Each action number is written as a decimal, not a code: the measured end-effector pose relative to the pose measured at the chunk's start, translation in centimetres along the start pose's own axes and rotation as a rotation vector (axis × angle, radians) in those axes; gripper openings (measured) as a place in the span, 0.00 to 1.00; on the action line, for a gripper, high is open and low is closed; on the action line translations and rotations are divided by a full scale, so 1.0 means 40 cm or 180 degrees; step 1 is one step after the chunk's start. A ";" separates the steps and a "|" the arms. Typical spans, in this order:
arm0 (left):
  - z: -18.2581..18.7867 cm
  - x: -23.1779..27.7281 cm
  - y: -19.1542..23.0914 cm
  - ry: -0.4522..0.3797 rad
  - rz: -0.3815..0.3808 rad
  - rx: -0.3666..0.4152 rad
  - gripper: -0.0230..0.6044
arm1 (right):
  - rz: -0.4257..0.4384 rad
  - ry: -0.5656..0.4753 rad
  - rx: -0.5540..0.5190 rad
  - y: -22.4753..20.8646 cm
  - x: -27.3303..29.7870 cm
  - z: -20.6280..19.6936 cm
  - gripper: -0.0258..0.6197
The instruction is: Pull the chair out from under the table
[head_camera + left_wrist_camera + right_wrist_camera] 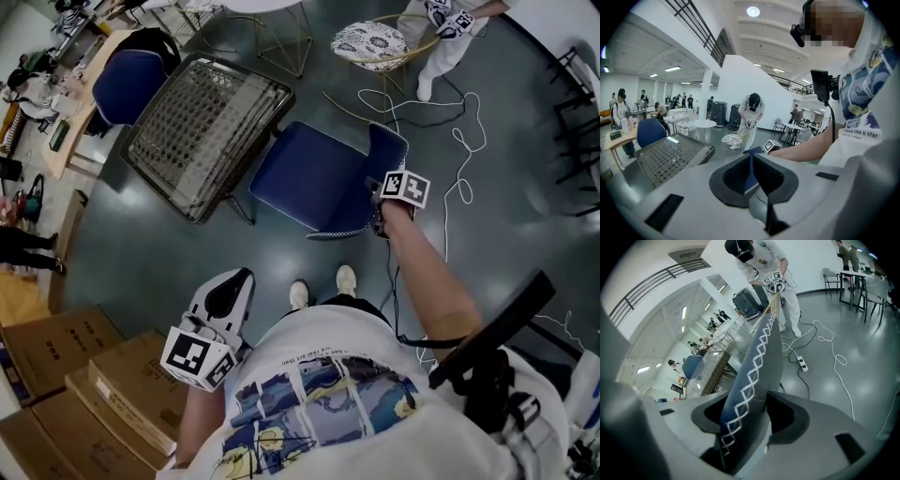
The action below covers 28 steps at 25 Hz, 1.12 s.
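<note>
Clearly the right tool (382, 208) is doing the work; its jaws are clamped on the top edge of the blue chair's backrest (757, 362), white stitching running down between them; the left tool (225, 292) hangs by the person's hip at 7 o'clock in the head view, jaws drawn together on nothing.

The chair (314, 178) sits mid-frame; its seat looks mostly clear of the mesh-topped worktop (202, 131), which lies at 10 o'clock from it, the seat's near corner just beside the worktop's edge; I judge the pull well advanced, not finished.

To do it well: keep the clamp firm and square on the backrest, since a padded edge may slip or twist; draw low and steady toward 5 o'clock, away from the worktop, so the legs slide rather than tip; step the shoes (323, 286) back to make room; mind the white cable (464, 141) looped on the floor at 2 o'clock, which a leg could snag.
</note>
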<state>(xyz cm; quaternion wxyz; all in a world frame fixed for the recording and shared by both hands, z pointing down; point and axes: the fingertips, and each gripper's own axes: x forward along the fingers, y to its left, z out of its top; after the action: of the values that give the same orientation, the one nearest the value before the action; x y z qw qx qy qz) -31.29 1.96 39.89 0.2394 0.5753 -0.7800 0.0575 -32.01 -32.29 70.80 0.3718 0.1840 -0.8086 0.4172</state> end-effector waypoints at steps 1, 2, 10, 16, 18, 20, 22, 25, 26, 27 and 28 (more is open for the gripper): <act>0.001 0.003 -0.001 -0.0001 -0.0014 0.0007 0.06 | -0.0013 0.0006 -0.0001 0.000 0.000 -0.001 0.37; 0.003 0.007 -0.003 -0.0003 -0.0031 0.0016 0.06 | -0.0034 0.0009 -0.0005 -0.001 0.000 -0.001 0.36; -0.001 0.025 -0.016 0.0060 -0.0155 0.0056 0.06 | -0.0170 -0.0005 0.0139 -0.008 -0.003 -0.007 0.30; -0.007 0.018 -0.030 0.0087 -0.0210 0.0100 0.06 | -0.0226 -0.0034 0.0313 -0.014 -0.007 -0.015 0.24; -0.008 0.018 -0.033 0.0092 -0.0220 0.0102 0.06 | -0.0228 -0.0056 0.0381 -0.023 -0.014 -0.014 0.23; -0.007 0.015 -0.033 0.0093 -0.0234 0.0099 0.06 | -0.0233 -0.0070 0.0419 -0.031 -0.020 -0.014 0.23; -0.006 0.014 -0.032 0.0088 -0.0251 0.0091 0.06 | -0.0237 -0.0091 0.0474 -0.039 -0.027 -0.012 0.22; -0.005 0.019 -0.036 0.0076 -0.0292 0.0088 0.06 | -0.0259 -0.0128 0.0577 -0.068 -0.047 -0.007 0.21; -0.005 0.021 -0.038 0.0078 -0.0310 0.0090 0.06 | -0.0275 -0.0139 0.0602 -0.079 -0.056 -0.006 0.20; -0.004 0.024 -0.041 0.0081 -0.0328 0.0093 0.06 | -0.0289 -0.0152 0.0627 -0.091 -0.065 -0.006 0.20; -0.003 0.026 -0.045 0.0082 -0.0345 0.0096 0.06 | -0.0301 -0.0167 0.0649 -0.101 -0.074 -0.006 0.19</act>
<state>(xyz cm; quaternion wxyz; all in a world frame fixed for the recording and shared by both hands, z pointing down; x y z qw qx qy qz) -29.84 0.50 40.14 0.2435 0.6195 -0.7436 0.0636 -27.49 -34.50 70.83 0.3491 0.2696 -0.7619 0.4743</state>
